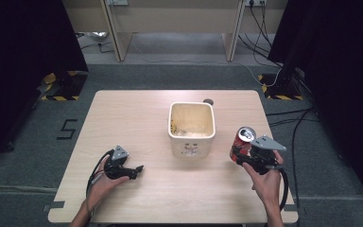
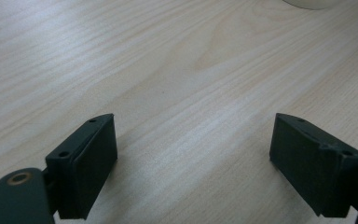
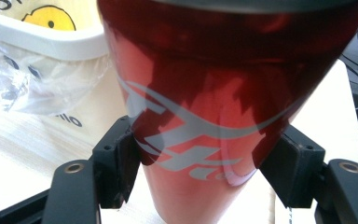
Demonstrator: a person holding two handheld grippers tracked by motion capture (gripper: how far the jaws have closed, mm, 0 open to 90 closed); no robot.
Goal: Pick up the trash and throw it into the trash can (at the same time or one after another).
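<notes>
Cans: we count one, a red soda can point(image 1: 242, 142) with silver lettering, silver top facing up, near the table's right edge and to the right of the bin.
Can hold: in the right gripper view we see the red can point(image 3: 205, 107) wedged between both black jaws, pads pressed on its sides, so it is clamped.
Right gripper: one right gripper point(image 1: 244, 160), held by the person's right hand point(image 1: 267, 182) at the table's near right; jaws closed on the can (grey three-cornered plate on top, cable looping down past the wrist).
Left gripper: one left gripper point(image 1: 137, 170), in the person's left hand point(image 1: 101, 182) at the table's near left, well apart from the can.
Left jaws: in the left gripper view we see the left gripper point(image 2: 193, 154) spread wide, bare wood between the pads, holding no object.
Bins: we count one, a cream square bin point(image 1: 192, 137) in the middle of the table, open top, print on its front face; the can is just beside it, not touching as far as we can tell.
Bin contents: pale lining or scraps inside (too small to tell).
Plastic: one crumpled clear plastic piece point(image 3: 32, 88) at the bin's wall in the right gripper view.
Table: one light wooden table point(image 1: 137, 118).
Floor: grey, a marking shaped like a 5 point(image 1: 67, 128) left of the table, two hazard-striped stand bases at the far left and far right.
</notes>
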